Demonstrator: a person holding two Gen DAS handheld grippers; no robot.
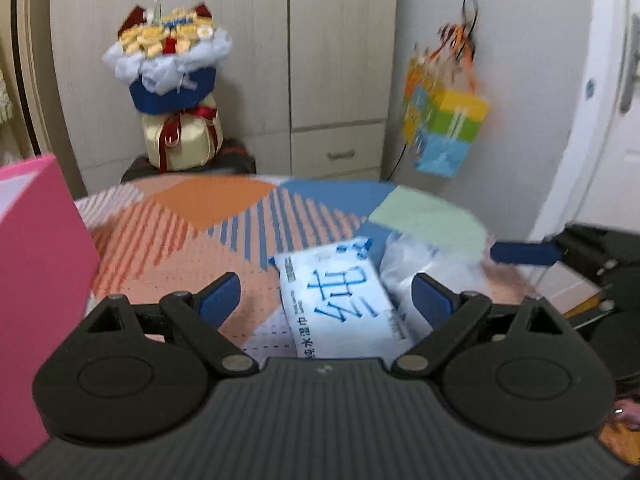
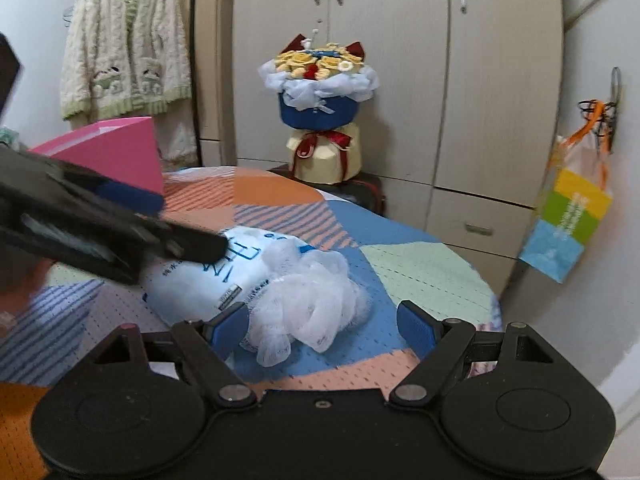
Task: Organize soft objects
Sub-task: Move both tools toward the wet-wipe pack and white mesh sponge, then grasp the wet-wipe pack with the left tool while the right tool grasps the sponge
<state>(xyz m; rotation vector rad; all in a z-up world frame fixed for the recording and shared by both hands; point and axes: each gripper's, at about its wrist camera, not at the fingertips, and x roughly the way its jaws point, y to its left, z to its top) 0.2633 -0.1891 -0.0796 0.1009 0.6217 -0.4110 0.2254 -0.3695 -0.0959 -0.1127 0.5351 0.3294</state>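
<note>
— Where are the soft things?

— The wet-wipe pack (image 1: 340,304) lies flat on the patterned bedspread (image 1: 208,232), and the white mesh bath pouf (image 2: 308,308) sits touching its right side.

— And your hands?

— My left hand-held gripper (image 1: 326,298) stands wide open over the pack, gripping nothing. My right hand-held gripper (image 2: 322,326) is also spread wide, empty, its blue fingers (image 2: 230,326) on either side of the pouf's near edge; I cannot tell whether they touch it.

— Anything around?

— A pink box (image 1: 36,280) stands at the left. Beyond the bed a bouquet (image 2: 320,92) stands before the wardrobe (image 2: 400,60), and a colourful bag (image 2: 568,224) hangs on the wall.
</note>
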